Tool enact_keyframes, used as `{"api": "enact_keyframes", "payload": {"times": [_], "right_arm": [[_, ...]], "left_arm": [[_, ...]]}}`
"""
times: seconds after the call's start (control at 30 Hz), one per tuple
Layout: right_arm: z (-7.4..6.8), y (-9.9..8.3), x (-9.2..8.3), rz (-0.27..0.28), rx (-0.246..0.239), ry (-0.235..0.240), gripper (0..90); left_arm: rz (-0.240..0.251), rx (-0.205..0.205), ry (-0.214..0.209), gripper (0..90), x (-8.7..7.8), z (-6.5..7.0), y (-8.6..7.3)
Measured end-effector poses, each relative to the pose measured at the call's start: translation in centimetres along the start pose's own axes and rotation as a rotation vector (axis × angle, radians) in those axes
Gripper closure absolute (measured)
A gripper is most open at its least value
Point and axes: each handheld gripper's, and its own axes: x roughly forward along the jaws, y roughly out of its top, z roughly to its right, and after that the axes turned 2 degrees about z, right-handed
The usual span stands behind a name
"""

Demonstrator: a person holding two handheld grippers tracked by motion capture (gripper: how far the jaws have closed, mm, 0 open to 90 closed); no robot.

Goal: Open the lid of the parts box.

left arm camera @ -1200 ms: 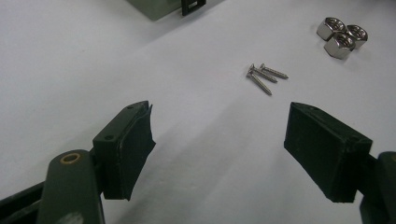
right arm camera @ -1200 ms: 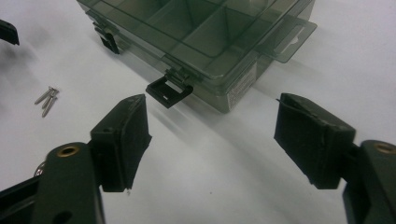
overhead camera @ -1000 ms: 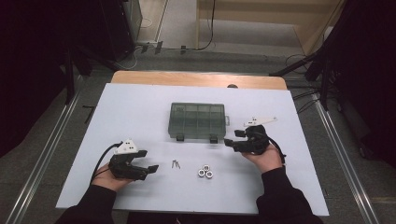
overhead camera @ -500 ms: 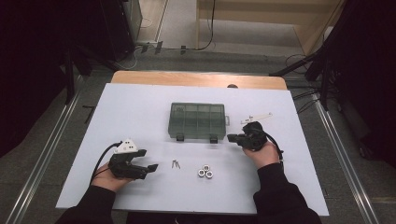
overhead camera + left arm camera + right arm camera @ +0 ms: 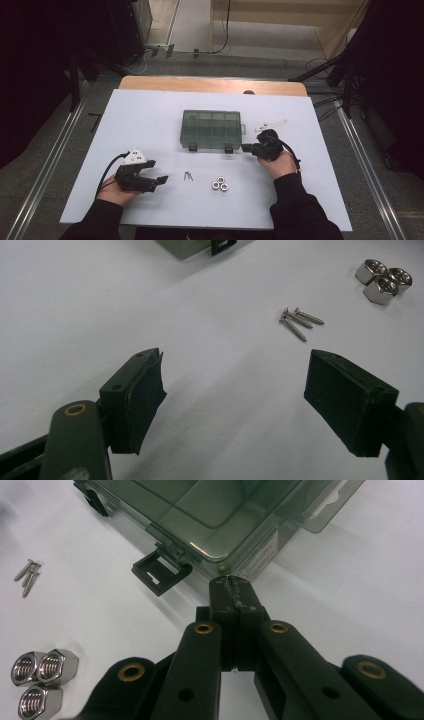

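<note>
A smoky clear compartment box (image 5: 212,127) lies shut in the middle of the white table top (image 5: 150,115). My right gripper (image 5: 246,147) is shut with nothing between its jaws. Its tip (image 5: 231,582) rests against the box's (image 5: 200,515) front right corner, beside a black latch (image 5: 161,572). My left gripper (image 5: 156,171) lies at the front left, open and empty (image 5: 235,385). Three screws (image 5: 188,175) (image 5: 299,319) (image 5: 27,576) lie just ahead of it. Three steel nuts (image 5: 219,184) (image 5: 382,279) (image 5: 37,677) sit beside them.
A wooden strip (image 5: 210,84) shows at the table's far edge. Metal rails (image 5: 45,175) run along the floor on both sides, with cables (image 5: 320,107) and dark stands at the back. White surface lies bare to the left of the box.
The right gripper's jaws have come together, and the gripper has edged a little left toward the box's front right corner. The left gripper has stayed put.
</note>
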Motion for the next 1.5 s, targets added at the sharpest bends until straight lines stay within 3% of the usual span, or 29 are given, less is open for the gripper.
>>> {"api": "enact_keyframes", "payload": {"times": [0.9, 1.37, 1.4, 1.43, 1.5], "right_arm": [[-0.1, 0.4, -0.5, 0.032, 0.004, 0.031, 90.0], [-0.2, 1.8, -0.5, 0.029, 0.017, 0.054, 90.0], [-0.1, 1.9, -0.5, 0.033, 0.017, 0.059, 90.0], [-0.1, 1.9, -0.5, 0.033, 0.017, 0.059, 90.0], [0.0, 2.2, -0.6, 0.033, 0.022, 0.067, 90.0]], "left_arm": [[-0.014, -0.010, -0.007, 23.0, 0.0, -0.2, 0.2], [-0.039, -0.020, -0.023, 23.1, 0.6, -0.5, 1.1], [-0.044, -0.045, -0.019, 23.1, 0.8, -0.7, 1.4], [-0.044, -0.045, -0.019, 23.1, 0.8, -0.7, 1.4], [-0.037, -0.081, -0.042, 23.1, 0.9, -1.2, 1.6]]}}
